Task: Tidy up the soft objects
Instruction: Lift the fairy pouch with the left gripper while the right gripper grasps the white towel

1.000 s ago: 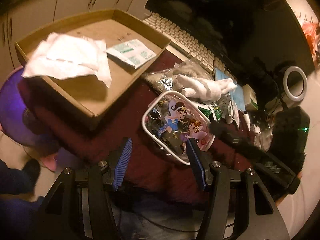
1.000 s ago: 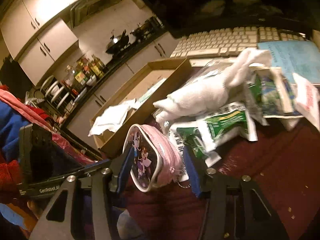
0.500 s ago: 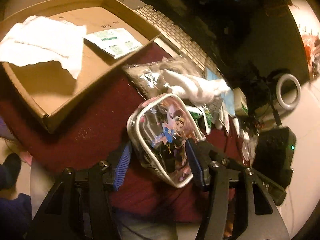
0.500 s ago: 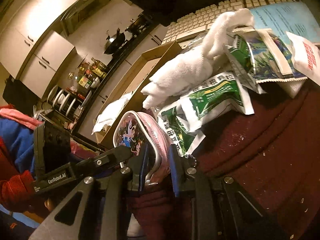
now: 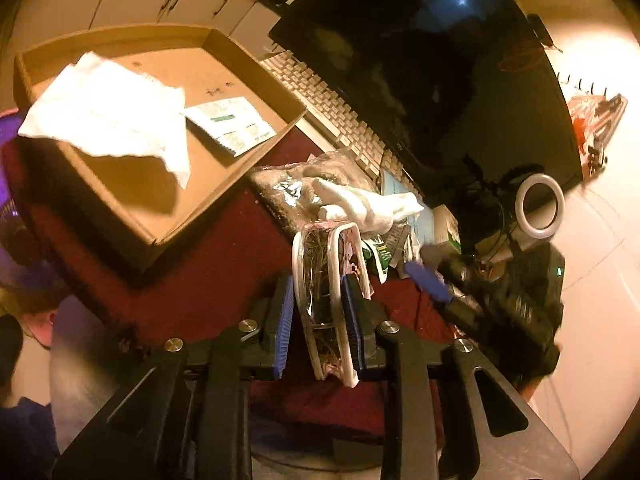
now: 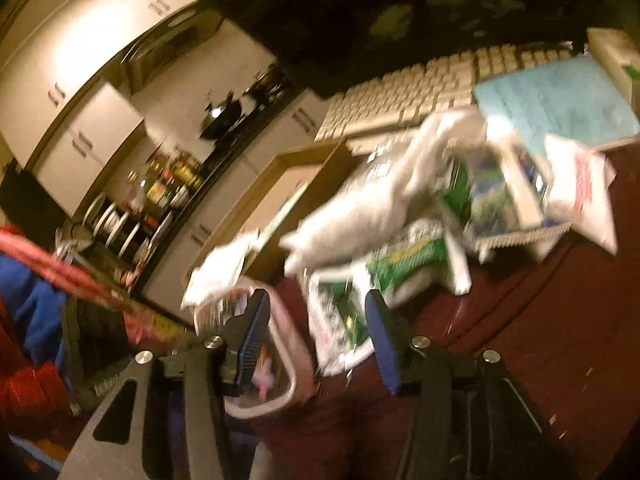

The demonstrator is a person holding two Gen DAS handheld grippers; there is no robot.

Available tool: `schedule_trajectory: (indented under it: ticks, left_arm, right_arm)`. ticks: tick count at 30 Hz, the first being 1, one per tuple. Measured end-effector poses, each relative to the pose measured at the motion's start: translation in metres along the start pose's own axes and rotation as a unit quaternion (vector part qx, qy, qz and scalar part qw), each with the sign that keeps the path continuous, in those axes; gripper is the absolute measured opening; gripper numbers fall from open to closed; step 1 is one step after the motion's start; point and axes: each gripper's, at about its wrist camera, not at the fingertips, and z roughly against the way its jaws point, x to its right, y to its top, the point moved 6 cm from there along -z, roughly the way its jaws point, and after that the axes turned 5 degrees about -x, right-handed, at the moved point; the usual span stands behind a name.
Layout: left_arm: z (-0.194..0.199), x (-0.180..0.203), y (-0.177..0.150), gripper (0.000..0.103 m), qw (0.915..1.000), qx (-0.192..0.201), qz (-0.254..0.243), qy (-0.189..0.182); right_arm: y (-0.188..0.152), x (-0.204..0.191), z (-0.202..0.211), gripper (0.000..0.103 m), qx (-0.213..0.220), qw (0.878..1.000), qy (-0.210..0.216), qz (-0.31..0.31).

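My left gripper [image 5: 318,312] is shut on a clear cartoon-print pouch [image 5: 326,280] with pink trim, held edge-on above the dark red table. The pouch also shows in the blurred right wrist view [image 6: 276,364], by the left finger. My right gripper [image 6: 316,344] is open, apart from the pouch, in front of green-and-white packets [image 6: 404,264]. A white sock [image 5: 368,204] lies on a pile of packets behind the pouch; it shows in the right wrist view [image 6: 360,216] too. A cardboard tray [image 5: 224,52] at the left holds a white cloth [image 5: 108,108] and a flat packet [image 5: 230,124].
A keyboard [image 5: 336,116] and a dark monitor [image 5: 420,60] stand behind the pile. A ring light [image 5: 540,204] and black equipment [image 5: 520,292] are at the right. A blue paper [image 6: 556,96] lies on the keyboard's end. Kitchen cabinets are in the background.
My left gripper has closed on the pouch and turned it edge-on. My right gripper has let go of the pouch, opened and drawn away; its view is now blurred by motion.
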Motion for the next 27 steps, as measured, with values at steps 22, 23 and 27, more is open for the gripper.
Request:
schedule_trajectory:
  ticks: [22,23,27]
  left_arm:
    - [0.002,0.001,-0.001,0.023,0.9986,-0.013,0.007,-0.05]
    - [0.004,0.002,0.0,0.023,0.9983,-0.013,0.009,-0.055]
    - [0.016,0.004,0.007,0.023,0.9966,-0.009,0.017,-0.08]
  right_arm:
    - [0.042,0.001,-0.015,0.038,0.032,0.998,-0.043,-0.016]
    - [0.042,-0.005,-0.009,0.038,0.036,0.998,-0.041,0.006]
    - [0.046,-0.019,0.004,0.038,0.051,0.996,-0.045,0.053]
